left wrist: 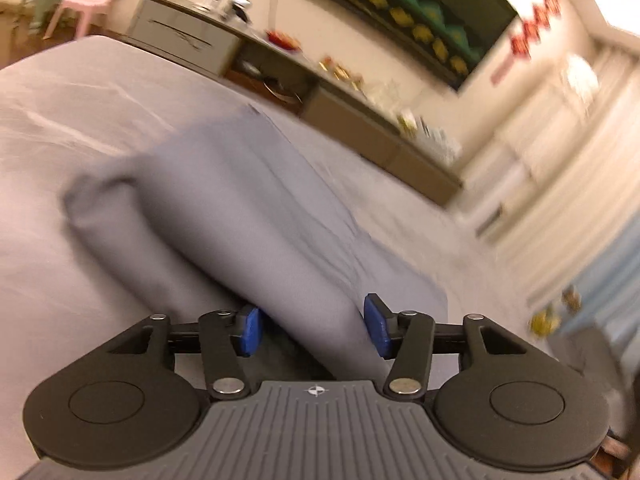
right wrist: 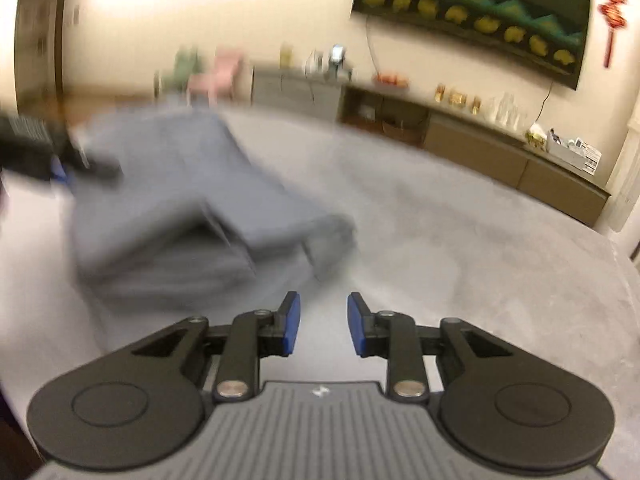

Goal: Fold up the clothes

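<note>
A grey folded garment (left wrist: 240, 208) lies on the grey bed sheet (left wrist: 60, 120). In the left wrist view one thick fold of it runs up between the blue pads of my left gripper (left wrist: 314, 328). The jaws stand wide apart, and a dark gap shows beside the left pad. The right wrist view shows the same garment (right wrist: 180, 200) blurred at the left, with the left gripper (right wrist: 60, 164) at its far left edge. My right gripper (right wrist: 323, 326) is open over bare sheet (right wrist: 460, 240), just right of the garment, with nothing between its fingers.
A long low sideboard (right wrist: 480, 152) with small items on top runs along the far wall behind the bed. Above it hangs a dark green picture (right wrist: 480, 12). A pink chair (left wrist: 96, 0) stands at the far left and pale curtains (left wrist: 560, 160) at the right.
</note>
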The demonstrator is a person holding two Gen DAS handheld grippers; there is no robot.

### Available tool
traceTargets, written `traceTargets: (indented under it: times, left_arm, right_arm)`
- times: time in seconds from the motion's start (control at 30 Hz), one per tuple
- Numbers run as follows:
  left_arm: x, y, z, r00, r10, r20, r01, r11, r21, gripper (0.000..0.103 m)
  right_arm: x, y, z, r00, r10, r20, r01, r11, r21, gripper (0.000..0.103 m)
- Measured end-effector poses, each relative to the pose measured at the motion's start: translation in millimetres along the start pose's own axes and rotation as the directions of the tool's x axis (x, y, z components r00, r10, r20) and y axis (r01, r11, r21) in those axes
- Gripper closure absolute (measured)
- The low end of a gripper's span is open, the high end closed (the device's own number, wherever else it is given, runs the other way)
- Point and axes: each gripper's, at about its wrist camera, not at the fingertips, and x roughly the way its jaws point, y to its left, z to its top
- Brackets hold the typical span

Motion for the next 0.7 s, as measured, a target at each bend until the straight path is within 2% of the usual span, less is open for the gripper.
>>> traceTargets:
  times: [0.07, 0.13, 0.2, 0.23, 0.3, 0.4, 0.5, 0.6, 0.7]
  left_arm:
    - [2, 8, 7, 1.000, 0.019, 0.004, -0.019, 1.000, -0.018, 0.048]
    - [6, 14, 11, 0.999, 0.039, -0.005, -0.039, 0.999, -0.025, 0.048]
    - [9, 24, 10, 0.999, 0.031, -0.018, -0.032, 0.998, -0.051, 0.047]
    - [10, 29, 8, 0.999, 0.025, -0.022, -0.027, 0.998, -0.064, 0.047]
    - [4, 39, 6, 1.000, 0.016, -0.018, -0.017, 0.996, -0.090, 0.047]
    - [0, 50, 11, 1.000, -0.008, -0.001, 0.008, 0.993, -0.122, 0.047]
    - [3, 53, 16, 1.000, 0.019, -0.003, -0.019, 0.991, -0.131, 0.047]
    - [6, 48, 10, 0.999, 0.051, -0.018, -0.053, 0.992, -0.117, 0.047]
    - [10, 37, 4, 0.998, 0.051, -0.029, -0.053, 0.995, -0.080, 0.047]
  right_arm:
    - [-8, 18, 19, 0.997, 0.050, 0.067, -0.051, 0.999, 0.007, 0.075]
    - [7, 38, 35, 0.995, 0.062, 0.082, -0.061, 0.998, -0.015, 0.068]
    - [22, 58, 50, 0.993, 0.075, 0.092, -0.072, 0.997, -0.036, 0.068]
    - [35, 62, 43, 0.996, 0.088, 0.014, -0.087, 0.995, -0.037, 0.068]
    - [61, 71, 30, 0.984, 0.111, -0.137, -0.117, 0.992, -0.036, 0.070]
    - [46, 65, 12, 0.984, 0.091, -0.150, -0.095, 0.995, -0.014, 0.069]
    - [31, 58, 1, 0.984, 0.066, -0.165, -0.066, 0.998, 0.002, 0.069]
    - [2, 66, 4, 0.995, 0.026, -0.095, -0.026, 1.000, 0.005, 0.067]
    - [-18, 97, -3, 0.989, 0.145, -0.014, -0.146, 0.989, -0.034, 0.064]
